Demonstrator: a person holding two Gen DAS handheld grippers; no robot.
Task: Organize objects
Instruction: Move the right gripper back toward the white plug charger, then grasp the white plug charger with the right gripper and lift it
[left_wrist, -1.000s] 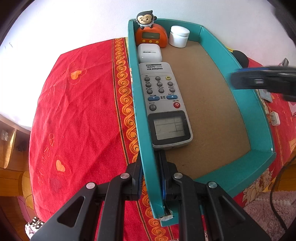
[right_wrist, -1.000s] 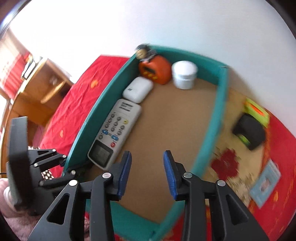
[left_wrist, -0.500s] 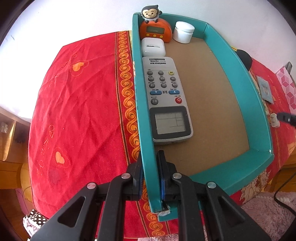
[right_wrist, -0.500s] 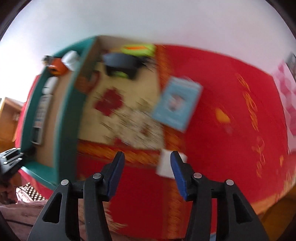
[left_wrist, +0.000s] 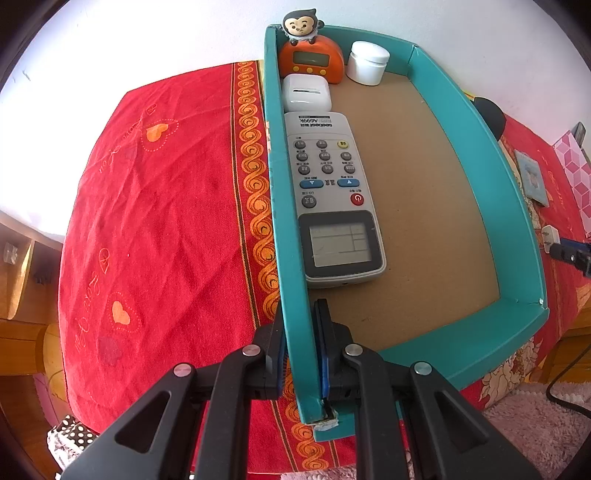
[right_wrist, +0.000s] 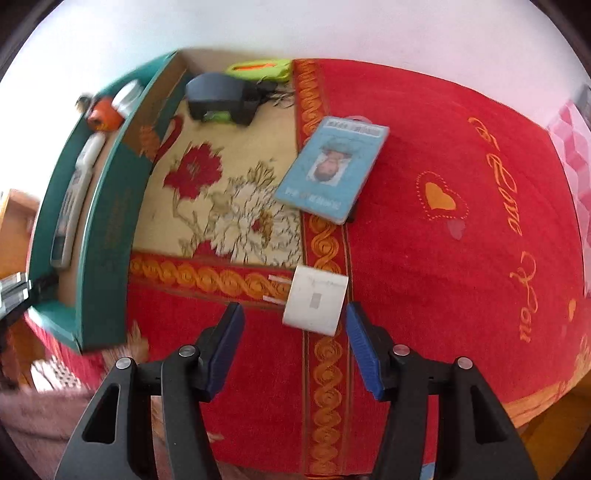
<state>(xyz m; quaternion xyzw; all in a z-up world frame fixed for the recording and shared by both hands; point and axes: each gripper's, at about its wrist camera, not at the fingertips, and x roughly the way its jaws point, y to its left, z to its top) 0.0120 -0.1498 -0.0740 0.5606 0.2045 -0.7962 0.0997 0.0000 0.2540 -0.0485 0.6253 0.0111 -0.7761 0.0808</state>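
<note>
I am pinching the near left wall of the shallow teal cardboard tray with my left fingers, steadying it. My right fingers are spread wide, framing the white square plug adapter at lower centre on the red patterned tablecloth.

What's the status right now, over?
Left gripper clamped on teal tray wall. Right gripper open, white plug just ahead. Nothing between them.
</note>
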